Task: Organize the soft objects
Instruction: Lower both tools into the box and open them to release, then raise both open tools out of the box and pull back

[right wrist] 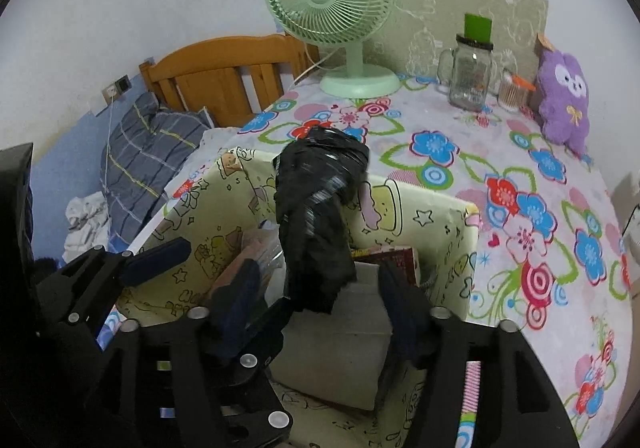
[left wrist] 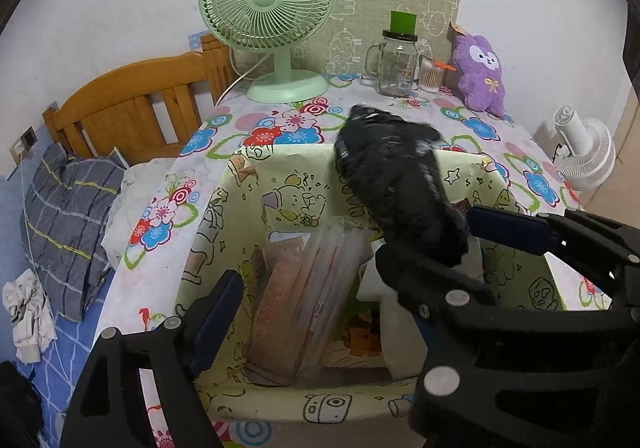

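Black plastic bundle is blurry in both views. It sits above the yellow cartoon-print box, tilted, top end over the box's far rim and bottom end down over the inside. Left gripper is spread wide over the box and isn't pinching anything; the bundle's lower end is right at the tip of its right-hand finger, can't tell if it's touching. Right gripper is wide apart too, and the bundle's bottom hangs between its fingers unclamped.
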The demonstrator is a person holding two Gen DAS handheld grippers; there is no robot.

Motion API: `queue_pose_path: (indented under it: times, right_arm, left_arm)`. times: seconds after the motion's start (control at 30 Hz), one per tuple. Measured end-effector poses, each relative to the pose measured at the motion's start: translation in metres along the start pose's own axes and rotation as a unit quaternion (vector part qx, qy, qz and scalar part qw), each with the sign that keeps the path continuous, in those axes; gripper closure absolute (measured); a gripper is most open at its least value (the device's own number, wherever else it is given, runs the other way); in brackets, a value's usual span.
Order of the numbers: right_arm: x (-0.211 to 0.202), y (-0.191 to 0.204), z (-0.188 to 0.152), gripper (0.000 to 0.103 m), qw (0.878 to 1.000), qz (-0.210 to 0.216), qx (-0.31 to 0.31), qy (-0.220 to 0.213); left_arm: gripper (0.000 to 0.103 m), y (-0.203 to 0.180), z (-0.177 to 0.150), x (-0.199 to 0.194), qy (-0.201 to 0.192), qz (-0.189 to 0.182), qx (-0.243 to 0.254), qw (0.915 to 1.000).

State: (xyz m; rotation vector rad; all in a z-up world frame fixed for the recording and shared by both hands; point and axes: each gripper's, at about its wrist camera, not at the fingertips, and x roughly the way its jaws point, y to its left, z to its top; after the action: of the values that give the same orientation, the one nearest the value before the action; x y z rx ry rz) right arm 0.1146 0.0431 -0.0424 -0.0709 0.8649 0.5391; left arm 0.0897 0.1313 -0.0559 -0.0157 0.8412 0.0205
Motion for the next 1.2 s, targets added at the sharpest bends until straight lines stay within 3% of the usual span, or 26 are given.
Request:
queue_pose_path:
  times: [0.13, 0.5, 0.67, 1.2]
  right_arm:
    - [-0.004, -0.003, -0.002, 0.026, 1.000, -0.010, 0.003, -0.003]
    - [-0.022, -0.014, -0.004, 0.023, 0.999, -0.024, 0.011, -0.021]
    - [-0.035, -0.022, -0.006, 0.016, 0.998, -0.036, 0.023, -0.036]
    - [-0.095, -0.048, -0.022, 0.008, 0.992, -0.077, 0.048, -0.092]
  left_arm:
    - [0.016, -0.004, 0.000, -0.001, -0.001, 0.001, 0.002, 1.0000]
    - [0.016, -0.015, 0.003, -0.010, -0.015, -0.004, 0.005, 0.9999]
    - [0.016, -0.023, 0.006, -0.019, -0.027, -0.008, 0.007, 0.9996]
    - [0.015, -0.062, 0.008, -0.057, -0.068, -0.015, 0.019, 0.9974]
